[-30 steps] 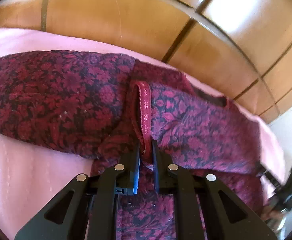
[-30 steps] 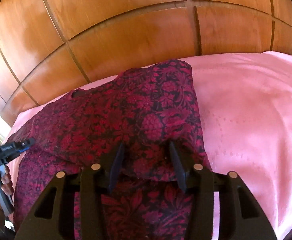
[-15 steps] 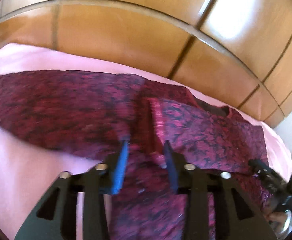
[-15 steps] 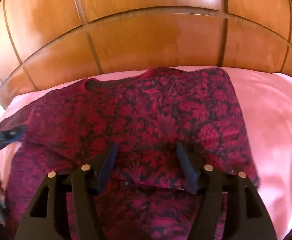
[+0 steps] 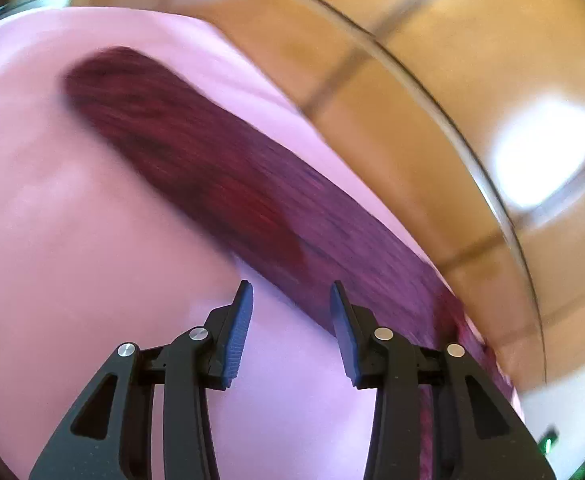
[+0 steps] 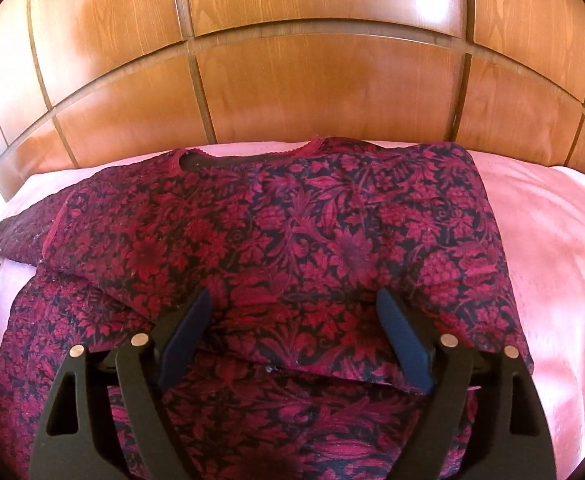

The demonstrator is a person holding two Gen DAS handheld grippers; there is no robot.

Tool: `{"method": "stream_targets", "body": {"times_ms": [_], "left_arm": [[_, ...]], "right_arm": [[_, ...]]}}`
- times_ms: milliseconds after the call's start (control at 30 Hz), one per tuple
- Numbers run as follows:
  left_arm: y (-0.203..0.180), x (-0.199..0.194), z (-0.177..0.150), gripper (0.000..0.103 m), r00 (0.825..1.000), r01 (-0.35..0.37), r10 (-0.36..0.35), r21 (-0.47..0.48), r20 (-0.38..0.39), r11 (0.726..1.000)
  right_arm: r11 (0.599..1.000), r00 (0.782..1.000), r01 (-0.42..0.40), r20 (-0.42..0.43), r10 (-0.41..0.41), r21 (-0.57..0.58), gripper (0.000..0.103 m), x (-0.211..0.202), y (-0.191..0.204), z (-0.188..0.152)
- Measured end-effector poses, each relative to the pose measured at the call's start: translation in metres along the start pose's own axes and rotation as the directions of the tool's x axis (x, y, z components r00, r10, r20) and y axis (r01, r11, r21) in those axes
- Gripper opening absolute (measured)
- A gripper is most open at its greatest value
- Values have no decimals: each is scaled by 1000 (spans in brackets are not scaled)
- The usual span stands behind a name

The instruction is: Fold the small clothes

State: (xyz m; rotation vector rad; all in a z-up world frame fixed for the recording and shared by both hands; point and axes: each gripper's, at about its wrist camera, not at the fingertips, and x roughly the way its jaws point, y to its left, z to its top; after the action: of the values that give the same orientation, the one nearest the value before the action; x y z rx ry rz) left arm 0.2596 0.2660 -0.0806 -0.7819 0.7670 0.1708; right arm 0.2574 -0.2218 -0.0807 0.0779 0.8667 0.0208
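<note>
Wood headboard [image 6: 292,92] behind pink bed [image 6: 552,240]. Top [image 6: 292,248] soft, limp, light; pinch at hem or sleeve. Left gripper [image 5: 290,316] wide, empty; right gripper [image 6: 292,320] wide, empty.

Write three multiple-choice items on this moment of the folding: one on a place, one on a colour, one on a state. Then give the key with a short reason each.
1. Where does the garment lie?
A. on a pink bedsheet in front of wooden panels
B. on a tiled floor
C. in a basket

2. What are the garment's colours?
A. plain white
B. red flowers on a dark ground
C. blue and yellow stripes

3. How is the right gripper?
A. shut on a sleeve
B. shut on the neckline
C. open, jaws wide apart above the cloth

Key:
1 A, pink sheet shows on both sides of the cloth, with the panels behind it.
2 B, the floral print is sharp in the right wrist view.
3 C, cloth shows in the wide space between its fingers, and nothing is pinched.
</note>
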Motion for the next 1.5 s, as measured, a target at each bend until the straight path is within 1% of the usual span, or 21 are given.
{"method": "stream_targets", "body": {"times_ms": [100, 167, 233, 333, 467, 500, 567, 633, 700, 767, 800, 900, 967, 1067, 1100, 1133, 1200, 1267, 1333, 1400, 1500], "left_arm": [[31, 0, 26, 38, 999, -43, 44, -98, 14, 994], [45, 3, 38, 38, 1000, -5, 7, -169, 11, 986], [56, 6, 49, 38, 1000, -10, 16, -227, 25, 974], [56, 14, 66, 38, 997, -67, 75, -211, 33, 975], [49, 21, 83, 16, 992, -119, 124, -174, 19, 978], [39, 17, 84, 15, 989, -135, 141, -134, 37, 982], [21, 7, 83, 13, 988, -129, 135, -72, 75, 989], [-10, -8, 77, 13, 991, -82, 80, 9, 107, 997], [-43, -22, 65, 13, 990, -51, 35, 113, 135, 992], [-92, -36, 40, 11, 988, -1, -39, 263, 148, 965], [-109, -39, 30, 11, 988, 16, -63, 308, 144, 951], [-176, -43, -22, 11, 980, 115, -177, 477, 86, 872], [-216, -36, -63, 11, 973, 187, -233, 567, 8, 802], [-259, -17, -123, 12, 965, 250, -241, 658, -107, 711], [-268, -9, -140, 14, 962, 268, -229, 672, -148, 691], [-277, 3, -158, 21, 954, 300, -215, 673, -209, 677], [-281, 15, -180, 33, 944, 326, -187, 670, -273, 666], [-278, 16, -195, 57, 946, 316, -166, 678, -278, 664], [-269, 9, -196, 64, 939, 338, -192, 656, -285, 675], [-261, 4, -191, 64, 941, 332, -197, 650, -274, 683], [-225, -13, -177, 64, 959, 282, -187, 627, -214, 726]], "right_arm": [[1000, 1000, -1, 6, 1, 1, 85, 0, 1, 0], [1000, 1000, 2, 6, -2, -1, 85, 1, 1, 0], [1000, 1000, -1, 7, 1, -4, 85, -1, 0, -1], [1000, 1000, 2, 8, -2, -5, 86, 1, -1, -2], [1000, 1000, 18, 5, -18, -19, 87, 2, 2, -1], [1000, 1000, 18, 6, -18, -18, 87, 2, 2, -1], [1000, 1000, 16, 7, -16, -16, 87, 2, 2, -1], [1000, 1000, 16, 7, -16, -15, 87, 2, 3, -1], [1000, 1000, 8, 7, -8, -9, 87, 3, 2, 0], [1000, 1000, 11, 9, -11, -8, 87, 4, 3, 1], [1000, 1000, 11, 9, -11, -7, 87, 4, 3, 1], [1000, 1000, 11, 12, -11, 2, 87, 5, 3, 2], [1000, 1000, 12, 13, -12, 6, 87, 6, 3, 2], [1000, 1000, 4, 14, -5, 15, 87, 7, 2, 3], [1000, 1000, 2, 15, -2, 18, 87, 7, 1, 3], [1000, 1000, -1, 15, 0, 20, 87, 7, 0, 3], [1000, 1000, -1, 16, 1, 21, 87, 8, 0, 3], [1000, 1000, -4, 16, 4, 25, 87, 8, -1, 3], [1000, 1000, -8, 19, 7, 30, 87, 8, -1, 3], [999, 1000, -9, 18, 8, 32, 87, 8, -2, 4], [999, 1000, -24, 17, 23, 45, 85, 6, -4, 7]]}}
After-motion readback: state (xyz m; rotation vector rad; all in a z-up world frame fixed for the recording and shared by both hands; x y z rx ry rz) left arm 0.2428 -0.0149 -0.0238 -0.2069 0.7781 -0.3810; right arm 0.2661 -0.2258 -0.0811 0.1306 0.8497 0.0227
